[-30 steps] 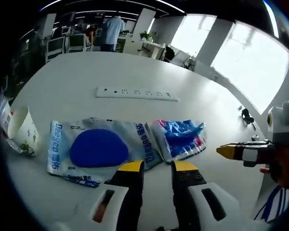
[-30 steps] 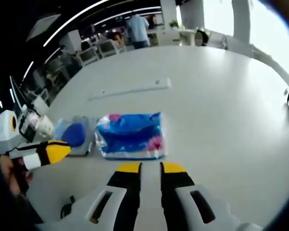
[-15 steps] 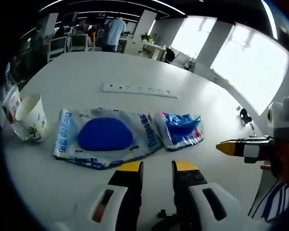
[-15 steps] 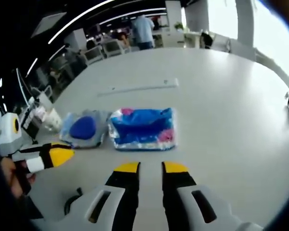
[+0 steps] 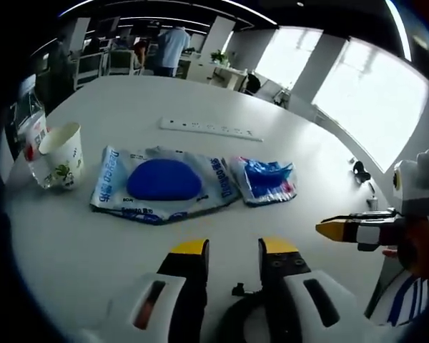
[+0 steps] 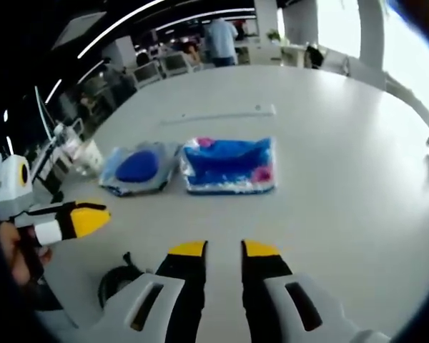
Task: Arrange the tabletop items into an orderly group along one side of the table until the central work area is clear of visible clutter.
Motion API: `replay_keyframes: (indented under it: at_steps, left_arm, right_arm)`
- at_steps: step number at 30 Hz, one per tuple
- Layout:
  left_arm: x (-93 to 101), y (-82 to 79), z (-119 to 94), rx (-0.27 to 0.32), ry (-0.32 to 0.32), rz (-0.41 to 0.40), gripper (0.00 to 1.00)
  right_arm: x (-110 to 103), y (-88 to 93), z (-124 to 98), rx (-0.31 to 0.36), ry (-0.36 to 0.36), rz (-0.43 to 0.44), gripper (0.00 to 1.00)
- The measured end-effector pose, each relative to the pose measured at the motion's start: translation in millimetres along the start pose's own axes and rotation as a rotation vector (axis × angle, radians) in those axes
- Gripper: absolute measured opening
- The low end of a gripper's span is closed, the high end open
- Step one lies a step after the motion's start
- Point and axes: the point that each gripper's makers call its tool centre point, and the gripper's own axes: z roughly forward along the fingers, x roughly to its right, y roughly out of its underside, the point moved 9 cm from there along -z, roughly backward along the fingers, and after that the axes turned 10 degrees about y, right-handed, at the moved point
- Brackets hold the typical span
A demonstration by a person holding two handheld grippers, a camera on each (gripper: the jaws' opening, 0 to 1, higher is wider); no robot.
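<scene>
Both your left gripper (image 5: 227, 249) and right gripper (image 6: 216, 249) are a little open and hold nothing, so pinch the soft, light, slippery wipes pack (image 5: 162, 186) by its edge, beside the blue packet (image 5: 264, 179) and tippy paper cup (image 5: 61, 153) on the worktop (image 5: 200, 103).

- An open-plan office: a large white meeting table (image 5: 200, 100) carries a built-in power strip (image 5: 209, 128).
- Desks, office chairs (image 5: 93, 64) and standing people (image 5: 171, 48) fill the background beneath strip ceiling lights, beside tall windows (image 5: 372, 100).
</scene>
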Motion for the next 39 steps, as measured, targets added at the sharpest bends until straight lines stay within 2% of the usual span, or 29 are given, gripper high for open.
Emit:
replay_keyframes:
  at_steps: [13, 15, 20, 29, 39]
  left_arm:
    - [2.2, 22.9, -29, 0.007, -0.011, -0.009, 0.29]
    - [2.5, 28.5, -31, -0.011, -0.014, 0.009, 0.29]
    - [4.7, 40.8, -40, -0.015, -0.019, 0.007, 0.31]
    - [10.7, 60.9, -49, -0.044, -0.021, 0.020, 0.33]
    - [12.7, 71.4, -53, -0.077, -0.038, 0.063, 0.35]
  right_arm:
    - [-19, 27.8, -13, -0.021, -0.045, -0.033, 0.16]
    - [-23, 32.0, -14, -0.027, -0.052, -0.040, 0.16]
    - [-34, 39.6, -18, -0.034, -0.074, -0.058, 0.17]
    - [-48, 49.7, -21, -0.046, -0.101, -0.085, 0.17]
    - [-62, 57.8, -23, -0.056, -0.120, -0.119, 0.17]
